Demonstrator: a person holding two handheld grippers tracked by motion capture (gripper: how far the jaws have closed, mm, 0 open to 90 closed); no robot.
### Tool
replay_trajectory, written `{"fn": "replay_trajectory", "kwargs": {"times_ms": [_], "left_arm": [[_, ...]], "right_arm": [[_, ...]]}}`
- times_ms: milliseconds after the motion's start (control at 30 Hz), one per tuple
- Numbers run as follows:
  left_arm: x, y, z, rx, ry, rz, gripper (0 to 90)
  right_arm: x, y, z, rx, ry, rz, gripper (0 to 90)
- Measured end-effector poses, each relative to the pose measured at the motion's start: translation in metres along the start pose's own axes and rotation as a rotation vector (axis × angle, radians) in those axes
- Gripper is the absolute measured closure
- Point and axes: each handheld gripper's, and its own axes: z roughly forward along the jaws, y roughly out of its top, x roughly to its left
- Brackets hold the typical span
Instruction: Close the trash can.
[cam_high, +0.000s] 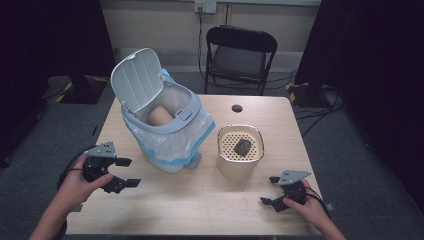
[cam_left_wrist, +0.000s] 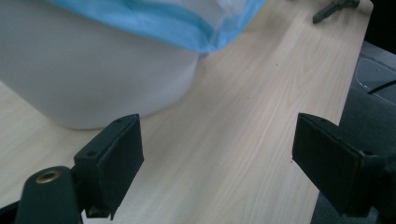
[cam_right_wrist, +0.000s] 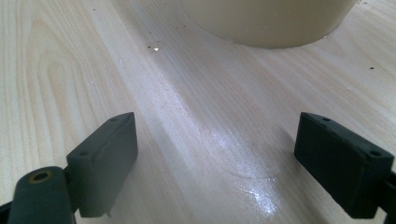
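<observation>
Item: your left gripper (cam_high: 125, 172), black two-jaw tongs, jaws spread wide and empty, held just off the near-left side of the white plastic flip-lid waste bin (cam_high: 165, 117); in the left gripper view nothing sits between the pads but bare pale wooden table (cam_left_wrist: 261, 121). Item: your right gripper (cam_high: 270, 190), same make, jaws likewise spread and holding nothing, low over the table near the front of the cream round container with a perforated insert (cam_high: 240, 147). Item: dark grey lump (cam_high: 243, 147), resting on that insert, apparently the next piece bound for the bin. Item: tan paper cup (cam_high: 160, 116), already inside the bin, lid standing open. Risks, as judged: the blue-trimmed white liner bag (cam_high: 172, 140) drapes loosely outside and could snag a jaw; a shallow pinch could drop the lump; nudging the light container could slide it.
</observation>
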Motion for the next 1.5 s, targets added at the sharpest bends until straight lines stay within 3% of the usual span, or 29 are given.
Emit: {"fn": "replay_trajectory", "kwargs": {"times_ms": [433,667,900,1500], "left_arm": [[0.017,0.028,-0.028,0.023,0.031,-0.026,16.0],[0.026,0.044,-0.045,0.001,0.071,-0.024,16.0],[0.036,0.060,-0.055,-0.023,0.094,-0.051,16.0],[0.054,0.093,-0.068,-0.022,0.120,-0.006,16.0]], "right_arm": [[0.000,0.000,0.000,0.000,0.000,0.000,13.1],[0.000,0.000,0.000,0.000,0.000,0.000,13.1],[0.000,0.000,0.000,-0.001,-0.001,0.001,13.1],[0.000,0.000,0.000,-0.001,-0.001,0.001,13.0]]}}
